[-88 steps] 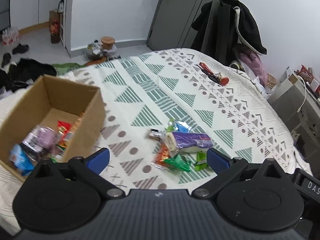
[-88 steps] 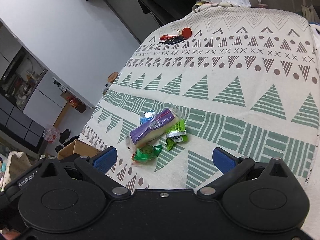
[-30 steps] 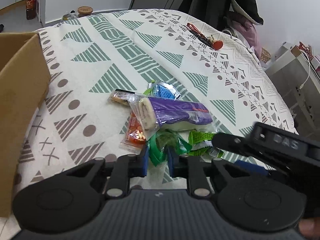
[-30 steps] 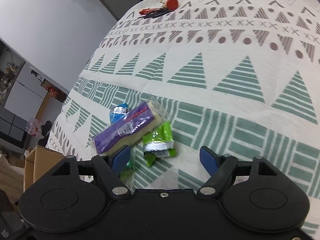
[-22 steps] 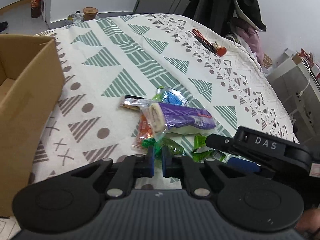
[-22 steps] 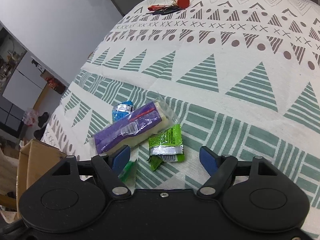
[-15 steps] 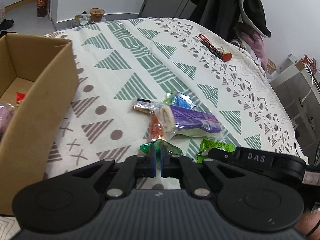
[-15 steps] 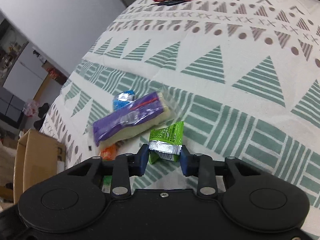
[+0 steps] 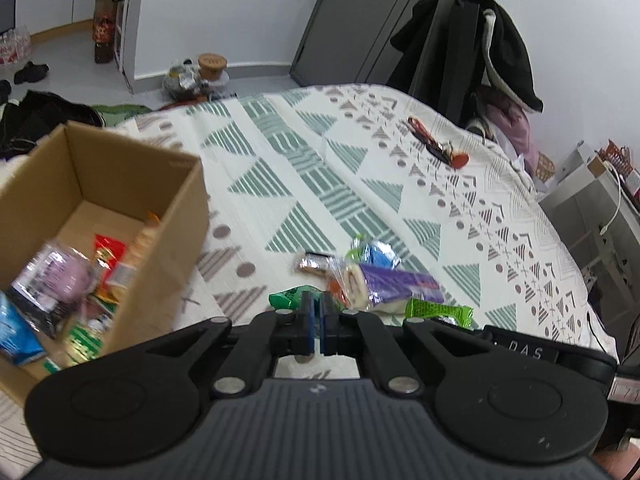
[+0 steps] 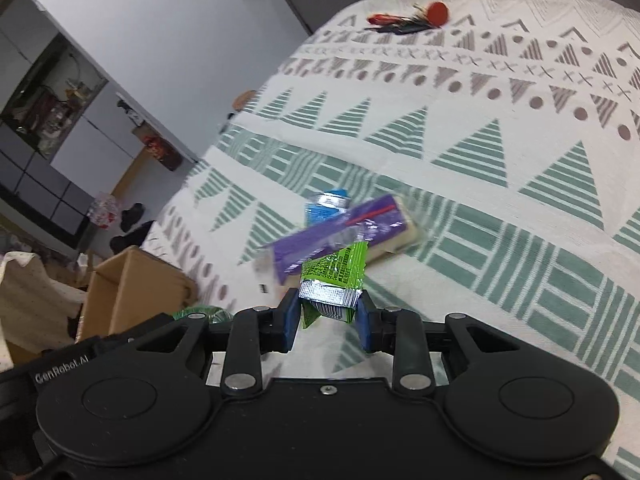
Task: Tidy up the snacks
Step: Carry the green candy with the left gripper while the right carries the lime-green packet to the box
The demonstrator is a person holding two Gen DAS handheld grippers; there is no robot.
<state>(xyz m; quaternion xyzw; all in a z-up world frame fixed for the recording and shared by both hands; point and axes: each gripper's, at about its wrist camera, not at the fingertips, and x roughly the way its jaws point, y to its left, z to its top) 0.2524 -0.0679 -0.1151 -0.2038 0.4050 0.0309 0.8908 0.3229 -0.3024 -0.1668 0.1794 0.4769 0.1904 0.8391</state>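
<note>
Pinching a dark green packet (image 9: 289, 297) at lower centre, the left gripper (image 9: 316, 323) shows its fingers nearly together; the cardboard box (image 9: 176, 216) sits at left. In the right wrist view, the right gripper (image 10: 327, 322) clamps a lime green packet (image 10: 336, 270) at centre, before the purple snack (image 10: 320, 236).

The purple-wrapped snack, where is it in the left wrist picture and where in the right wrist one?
Left wrist view: the purple-wrapped snack lies on the patterned cloth, right of centre, just beyond the left gripper.
Right wrist view: the same snack sits at centre, behind the lime-green packet.
Shared landmark: the cardboard box.
</note>
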